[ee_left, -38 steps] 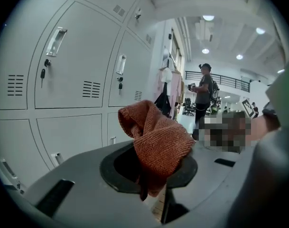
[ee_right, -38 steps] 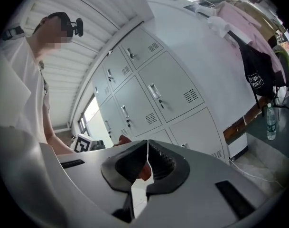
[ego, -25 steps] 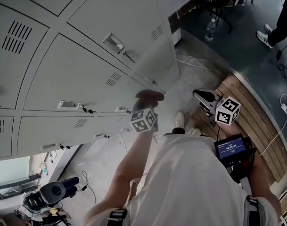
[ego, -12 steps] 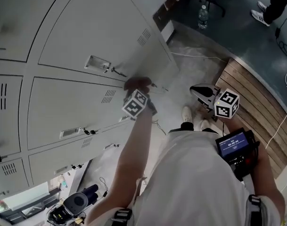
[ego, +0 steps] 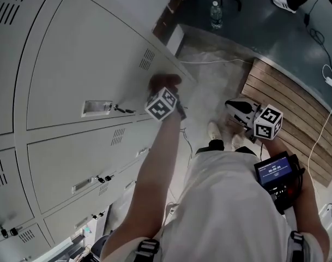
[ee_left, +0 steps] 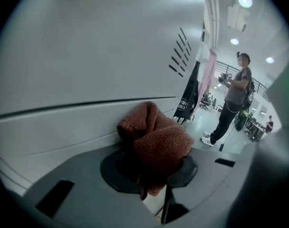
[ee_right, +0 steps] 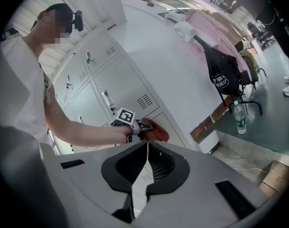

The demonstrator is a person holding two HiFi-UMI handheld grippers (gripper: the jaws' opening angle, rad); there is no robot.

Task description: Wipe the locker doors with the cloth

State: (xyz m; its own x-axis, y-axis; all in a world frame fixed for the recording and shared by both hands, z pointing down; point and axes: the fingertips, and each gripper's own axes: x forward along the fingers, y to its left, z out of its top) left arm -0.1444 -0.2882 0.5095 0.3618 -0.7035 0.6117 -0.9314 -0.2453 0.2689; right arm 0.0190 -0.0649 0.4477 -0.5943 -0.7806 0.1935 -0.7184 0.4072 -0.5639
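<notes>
My left gripper [ego: 170, 93] is shut on a rust-red knitted cloth [ego: 164, 82] and presses it against a grey locker door [ego: 84, 59], just below that door's vent slots. In the left gripper view the bunched cloth [ee_left: 156, 144] bulges out of the jaws and touches the door panel [ee_left: 87, 56]. My right gripper [ego: 237, 108] hangs away from the lockers above the floor, shut with nothing in it. Its view shows the closed tips [ee_right: 147, 144] and, beyond them, the left gripper [ee_right: 145, 126] holding the cloth [ee_right: 158, 131] on the door [ee_right: 130, 87].
More grey locker doors [ego: 73, 162] with handles and keys lie below. A water bottle [ego: 215, 14] stands by the locker end, near a wooden floor strip [ego: 296, 102] and a cable [ego: 318, 146]. A person [ee_left: 232, 103] stands farther off. A black bag [ee_right: 225, 77] hangs on a chair.
My left gripper has carried the cloth up the locker front, from the lower doors' corner onto the door with the vent slots. The right gripper has stayed about where it was.
</notes>
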